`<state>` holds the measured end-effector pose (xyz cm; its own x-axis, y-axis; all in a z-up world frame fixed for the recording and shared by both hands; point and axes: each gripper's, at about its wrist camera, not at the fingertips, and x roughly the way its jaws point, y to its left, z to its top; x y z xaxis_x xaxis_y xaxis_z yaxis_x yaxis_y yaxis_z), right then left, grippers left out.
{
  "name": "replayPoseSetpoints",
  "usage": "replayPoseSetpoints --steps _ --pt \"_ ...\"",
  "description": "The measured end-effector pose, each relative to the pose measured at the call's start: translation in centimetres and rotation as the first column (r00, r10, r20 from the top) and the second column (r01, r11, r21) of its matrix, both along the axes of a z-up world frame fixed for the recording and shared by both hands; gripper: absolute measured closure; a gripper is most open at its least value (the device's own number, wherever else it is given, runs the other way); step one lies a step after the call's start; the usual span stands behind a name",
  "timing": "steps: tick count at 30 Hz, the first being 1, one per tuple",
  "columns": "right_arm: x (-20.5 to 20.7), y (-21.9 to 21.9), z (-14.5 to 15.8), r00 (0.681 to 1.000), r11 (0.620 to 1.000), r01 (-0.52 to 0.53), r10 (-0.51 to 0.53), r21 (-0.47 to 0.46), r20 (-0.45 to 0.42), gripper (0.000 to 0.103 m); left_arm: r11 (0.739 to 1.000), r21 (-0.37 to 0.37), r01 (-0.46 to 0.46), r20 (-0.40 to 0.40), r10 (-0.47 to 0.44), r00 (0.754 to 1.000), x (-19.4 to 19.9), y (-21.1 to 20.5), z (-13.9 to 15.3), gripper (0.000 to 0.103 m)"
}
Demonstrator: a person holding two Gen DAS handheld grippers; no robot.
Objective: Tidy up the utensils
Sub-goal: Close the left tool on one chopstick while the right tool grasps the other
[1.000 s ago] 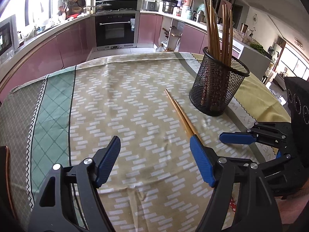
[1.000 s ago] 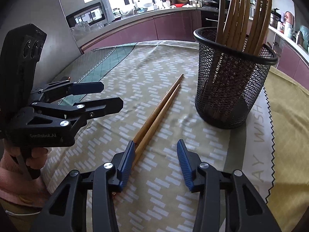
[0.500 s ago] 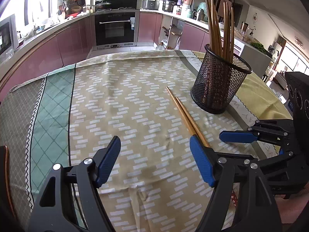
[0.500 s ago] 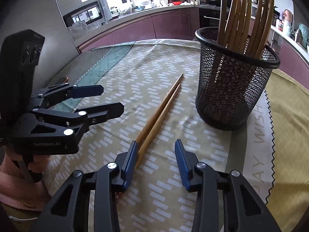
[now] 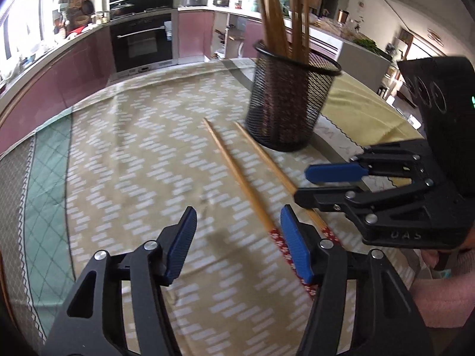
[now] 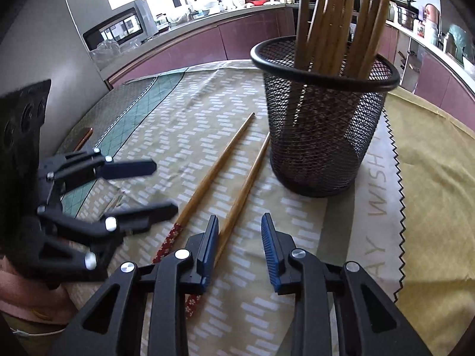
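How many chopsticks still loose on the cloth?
2. The left chopstick lies nearer the left gripper; the right chopstick runs beside the mesh holder into the right gripper. None seem hidden.

Two chopsticks (image 5: 240, 178) beside mesh holder (image 5: 291, 101)

we see two loose chopsticks (image 6: 225, 175) lying side by side on the worktop (image 6: 430, 207), mesh holder (image 6: 323, 136) just right of them, more chopsticks (image 6: 341, 20) standing in it, kitchen counter (image 6: 207, 29) behind
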<state>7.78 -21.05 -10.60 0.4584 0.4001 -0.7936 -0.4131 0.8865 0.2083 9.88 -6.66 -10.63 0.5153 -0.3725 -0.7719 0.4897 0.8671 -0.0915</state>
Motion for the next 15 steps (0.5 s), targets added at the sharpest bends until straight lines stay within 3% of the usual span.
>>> replayPoseSetpoints --steps 7,15 --pt "0.3 -0.4 -0.1 1.0 1.0 0.0 0.0 0.026 -0.007 0.075 0.999 0.045 0.008 -0.013 -0.007 1.0 -0.3 -1.4 -0.8 0.065" --pt "0.8 0.4 -0.1 1.0 0.999 -0.013 0.013 0.039 -0.003 0.075 0.997 -0.005 -0.076 -0.051 0.075 0.996 -0.4 0.4 -0.8 0.093"
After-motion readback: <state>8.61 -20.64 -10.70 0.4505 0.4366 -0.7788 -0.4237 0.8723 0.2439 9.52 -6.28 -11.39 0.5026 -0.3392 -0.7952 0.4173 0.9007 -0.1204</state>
